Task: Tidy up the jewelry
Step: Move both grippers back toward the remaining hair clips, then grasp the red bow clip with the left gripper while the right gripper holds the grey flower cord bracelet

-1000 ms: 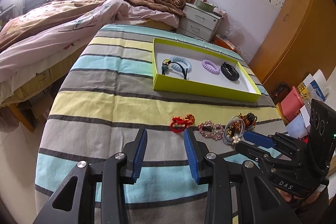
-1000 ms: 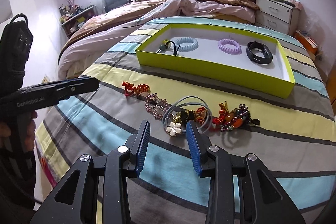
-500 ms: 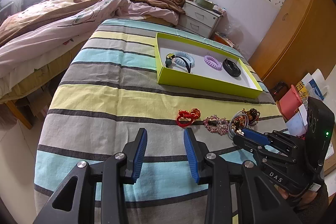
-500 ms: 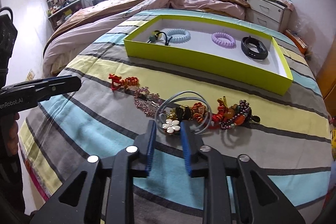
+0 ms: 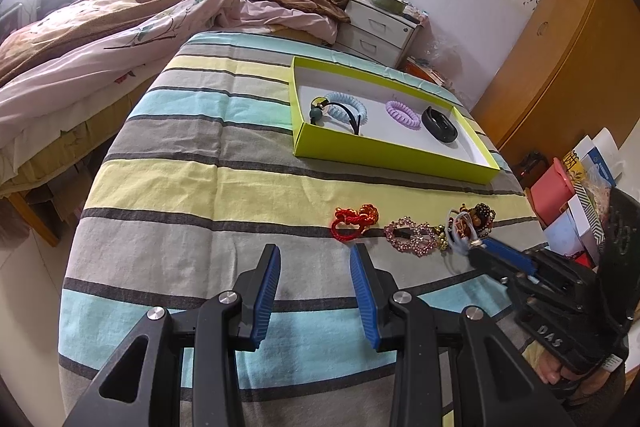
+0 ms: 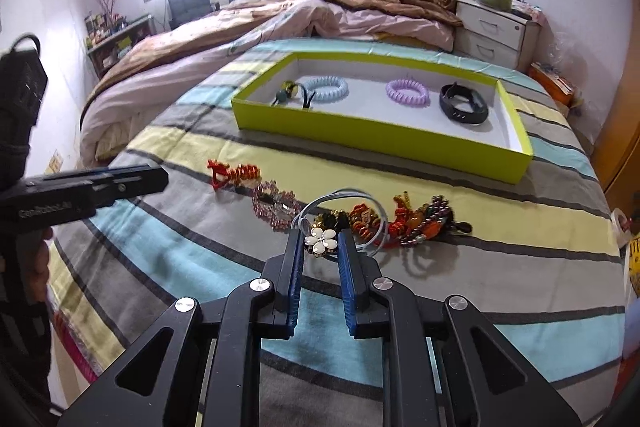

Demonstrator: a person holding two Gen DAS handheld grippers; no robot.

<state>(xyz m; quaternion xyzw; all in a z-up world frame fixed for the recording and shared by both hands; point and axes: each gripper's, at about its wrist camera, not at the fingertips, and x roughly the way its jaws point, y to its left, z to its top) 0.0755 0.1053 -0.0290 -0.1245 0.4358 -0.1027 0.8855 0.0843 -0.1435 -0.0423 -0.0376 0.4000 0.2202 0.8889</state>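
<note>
Both wrist views look steeply down and forward along their own tongs, close over the striped table (image 5: 168, 187). The left view has the yellow-green tray (image 5: 384, 155) at one o'clock; the right view sees the tray (image 6: 372, 139) at twelve. Both share the tray and far bed (image 6: 280, 23).

Green tray (image 6: 384, 143) far on striped bed: blue coil (image 6: 326, 87), purple coil (image 6: 407, 93), black band (image 6: 464, 103) inside. Near row: red knot (image 6: 234, 173), pink rhinestone piece (image 6: 276, 207), white flower hair tie (image 6: 322, 241), beaded tangle (image 6: 420, 219).
</note>
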